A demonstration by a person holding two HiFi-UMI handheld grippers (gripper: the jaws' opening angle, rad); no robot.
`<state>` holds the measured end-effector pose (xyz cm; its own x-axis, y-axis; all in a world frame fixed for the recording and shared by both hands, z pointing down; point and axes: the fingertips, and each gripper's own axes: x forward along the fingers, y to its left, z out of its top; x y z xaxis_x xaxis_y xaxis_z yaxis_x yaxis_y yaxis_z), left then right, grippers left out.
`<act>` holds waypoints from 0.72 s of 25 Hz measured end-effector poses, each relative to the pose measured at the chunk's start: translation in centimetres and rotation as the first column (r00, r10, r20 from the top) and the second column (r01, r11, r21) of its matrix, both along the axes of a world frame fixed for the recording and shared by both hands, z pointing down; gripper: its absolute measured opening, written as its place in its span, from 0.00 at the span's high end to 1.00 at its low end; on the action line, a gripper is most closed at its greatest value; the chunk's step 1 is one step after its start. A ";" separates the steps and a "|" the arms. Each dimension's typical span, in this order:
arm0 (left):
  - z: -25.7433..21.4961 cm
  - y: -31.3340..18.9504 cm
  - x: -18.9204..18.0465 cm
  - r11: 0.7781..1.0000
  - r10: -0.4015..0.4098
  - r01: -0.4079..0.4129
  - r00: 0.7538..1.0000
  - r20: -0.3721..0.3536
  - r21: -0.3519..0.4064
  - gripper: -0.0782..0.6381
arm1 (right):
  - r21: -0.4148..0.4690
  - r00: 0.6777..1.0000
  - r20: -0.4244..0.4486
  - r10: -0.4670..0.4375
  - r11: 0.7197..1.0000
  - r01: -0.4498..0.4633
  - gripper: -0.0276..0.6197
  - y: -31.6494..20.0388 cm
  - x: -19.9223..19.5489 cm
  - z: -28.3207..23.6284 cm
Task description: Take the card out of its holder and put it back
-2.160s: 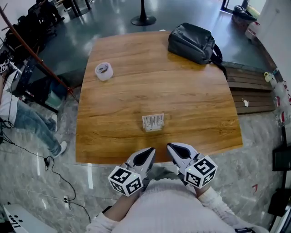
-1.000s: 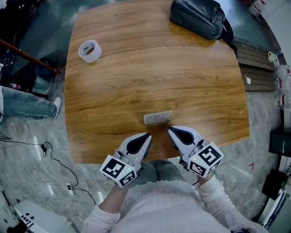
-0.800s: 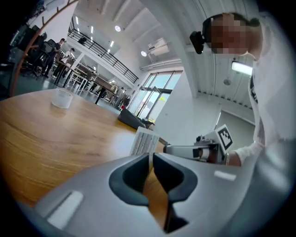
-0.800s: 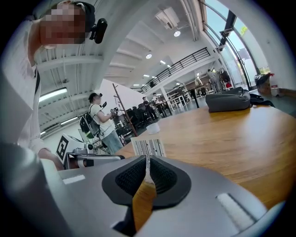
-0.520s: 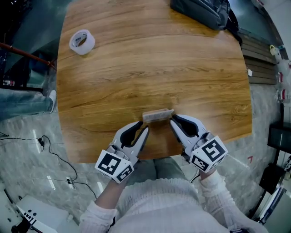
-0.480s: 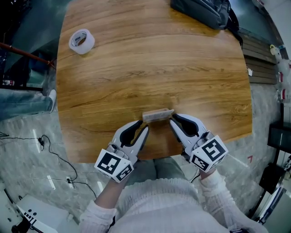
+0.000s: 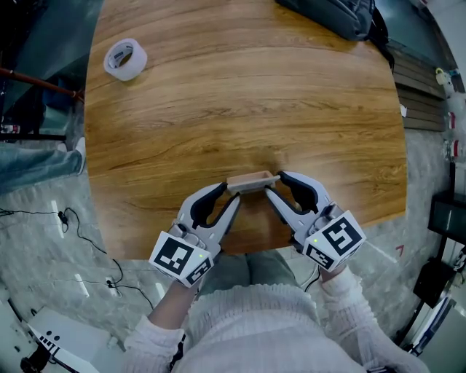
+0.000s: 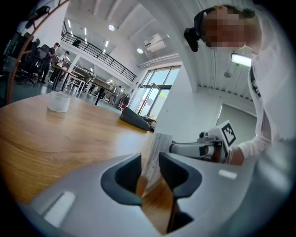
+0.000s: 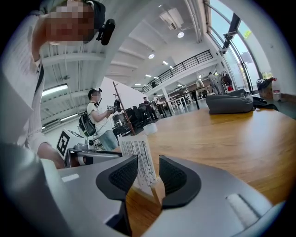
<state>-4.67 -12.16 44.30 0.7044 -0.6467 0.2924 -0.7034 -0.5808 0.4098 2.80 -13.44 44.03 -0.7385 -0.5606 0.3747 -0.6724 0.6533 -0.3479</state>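
**Both tools open, straddling the card ends**

Far ahead of my left gripper (image 7: 227, 197) and off to its left, a tape roll (image 7: 124, 58) is lying on the table (image 7: 240, 109), well clear of the work.

I am holding the left gripper at the left end of the card (image 7: 253, 179). Its jaws have just been opening, and the card edge is standing between the pads with a gap on each side, not clamped.

The card is sitting upright in its wooden holder (image 9: 156, 193), directly between the two tools.

I am mirroring this with my right gripper (image 7: 277, 186): jaws just opening to full width, the card's right end between them, untouched. I judge that approaching from both ends is letting one tool steady while the other lifts.

A dark bag (image 7: 335, 13) is resting far ahead of the right gripper. Nothing is obstructing either approach.
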 end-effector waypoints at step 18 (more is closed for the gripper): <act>-0.1 -0.6 0.6 0.999 -0.018 0.018 1.000 0.019 0.036 0.78 | 0.042 0.999 -0.035 -0.040 0.998 0.041 0.83 -0.1 -0.7 0.0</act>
<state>-4.08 -12.78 44.21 0.6872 -0.6694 0.2822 -0.7212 -0.5820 0.3757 2.13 -13.50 44.03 -0.7480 -0.5463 0.3769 -0.6561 0.6941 -0.2963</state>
